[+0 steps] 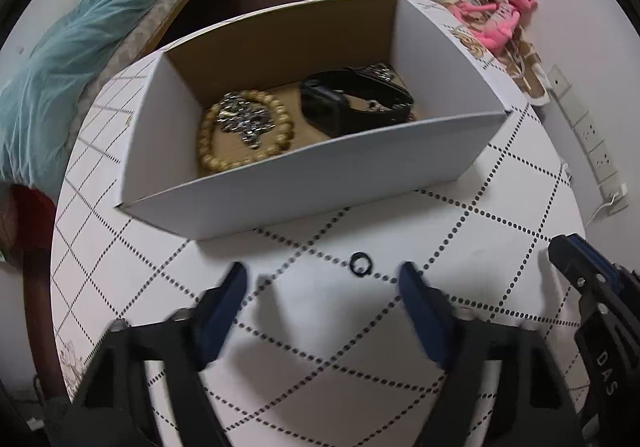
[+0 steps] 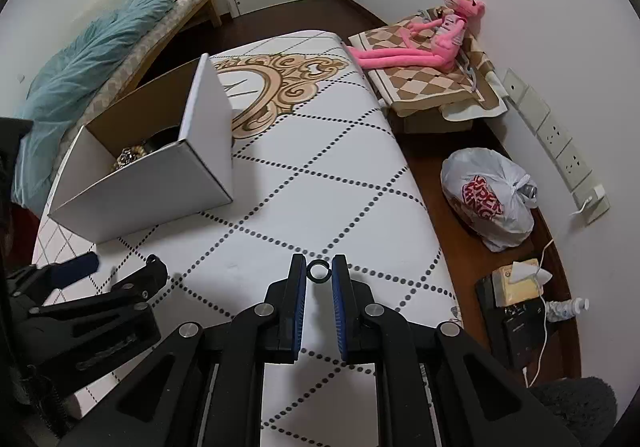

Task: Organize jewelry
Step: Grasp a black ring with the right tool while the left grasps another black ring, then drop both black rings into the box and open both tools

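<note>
Right tongs, foreground: blue-padded jaws narrowed around a small black ring on the dotted-lattice tabletop; whether the pads actually press the ring or merely flank it cannot be resolved. Left tongs: jaws spread wide and slightly motion-blurred, bases cut off by the frame edge; a black ring lies on the table just beyond and between the tips, nearer the right-hand one. Behind stands an open white cardboard box, whose near wall hides part of a beaded bracelet, a silver chain piled on it, and dark strap-like items of uncertain kind.
</note>
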A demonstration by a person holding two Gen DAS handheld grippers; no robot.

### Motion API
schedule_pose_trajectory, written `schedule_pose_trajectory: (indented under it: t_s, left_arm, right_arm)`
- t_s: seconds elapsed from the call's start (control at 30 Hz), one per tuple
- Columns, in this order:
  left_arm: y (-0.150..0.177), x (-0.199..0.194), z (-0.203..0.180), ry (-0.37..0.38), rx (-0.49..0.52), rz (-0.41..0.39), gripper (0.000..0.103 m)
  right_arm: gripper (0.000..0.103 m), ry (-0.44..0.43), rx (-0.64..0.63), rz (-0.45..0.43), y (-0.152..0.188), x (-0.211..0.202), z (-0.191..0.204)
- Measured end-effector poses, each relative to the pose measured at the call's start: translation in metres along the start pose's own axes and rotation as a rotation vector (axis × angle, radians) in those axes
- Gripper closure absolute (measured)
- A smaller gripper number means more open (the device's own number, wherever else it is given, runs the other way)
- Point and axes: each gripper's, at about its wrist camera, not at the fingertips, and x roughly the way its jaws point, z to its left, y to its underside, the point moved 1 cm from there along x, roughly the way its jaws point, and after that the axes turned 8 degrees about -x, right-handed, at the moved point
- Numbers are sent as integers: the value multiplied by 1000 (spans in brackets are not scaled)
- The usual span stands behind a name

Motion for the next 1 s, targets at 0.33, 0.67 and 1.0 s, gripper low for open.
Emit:
schedule_pose_trajectory:
  t_s: [0.33, 0.67, 1.0]
  left_arm:
    - [4, -2, -16, 65, 17, -34, 93]
    - [14, -56, 36, 198, -114, -51, 93]
    - [-42, -101, 64, 268, -139, -127, 93]
  right_arm:
    - [90, -6, 35, -2, 3, 0, -16]
    - [90, -48, 24, -73, -10, -45, -16]
    - [90, -254, -2, -79, -73, -58, 19]
